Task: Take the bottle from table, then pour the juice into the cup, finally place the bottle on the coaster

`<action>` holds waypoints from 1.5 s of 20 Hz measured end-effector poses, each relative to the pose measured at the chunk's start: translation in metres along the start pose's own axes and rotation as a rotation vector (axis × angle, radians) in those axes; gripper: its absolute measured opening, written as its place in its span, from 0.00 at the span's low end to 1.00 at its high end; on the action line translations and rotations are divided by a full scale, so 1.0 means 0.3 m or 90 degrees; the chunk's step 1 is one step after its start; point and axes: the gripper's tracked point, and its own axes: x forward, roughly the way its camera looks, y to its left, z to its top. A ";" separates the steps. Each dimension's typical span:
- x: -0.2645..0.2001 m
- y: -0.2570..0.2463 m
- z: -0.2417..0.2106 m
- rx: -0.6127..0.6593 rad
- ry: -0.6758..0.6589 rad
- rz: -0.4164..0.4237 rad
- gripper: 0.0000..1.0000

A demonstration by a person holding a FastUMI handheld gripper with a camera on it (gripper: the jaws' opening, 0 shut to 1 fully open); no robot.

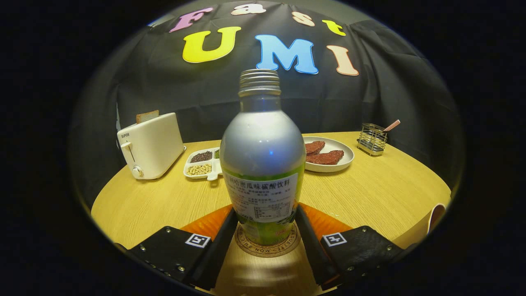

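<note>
A: Where is the bottle [262, 164] right now?

B: It stands straight up on the round coaster [267, 246], right between the two fingers of the gripper [266, 230]. The coaster lies on the wooden counter [370, 193].

A: Is the gripper squeezing it?

B: The fingers sit close on both sides, down low by the label. They look like they touch the bottle, but I cannot tell if they press hard or are just letting go.

A: Will the bottle be hard to hold?

B: I think it is stiff, like metal, so it will not squash. The top part is smooth and shiny, so it could slip. The cap is off, so any juice left could spill if it tips.

A: Where is the best place to hold it?

B: Low on the wide belly, where the paper label is. The label looks less slippery than the shiny part. The neck is thin and high, so holding there could make it wobble.

A: Is it heavy?

B: I cannot see inside, so I do not know how full it is.
</note>
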 end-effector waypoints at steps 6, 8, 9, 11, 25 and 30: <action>-0.022 0.004 0.013 -0.003 -0.018 0.020 0.84; -0.042 0.006 0.023 -0.010 -0.024 0.023 0.85; -0.054 -0.001 0.028 -0.012 -0.025 0.023 0.85; -0.079 -0.008 0.034 -0.013 -0.027 0.022 0.84; -0.489 -0.024 0.267 -0.037 -0.136 0.047 0.84; -0.648 -0.002 0.378 -0.043 -0.186 0.072 0.84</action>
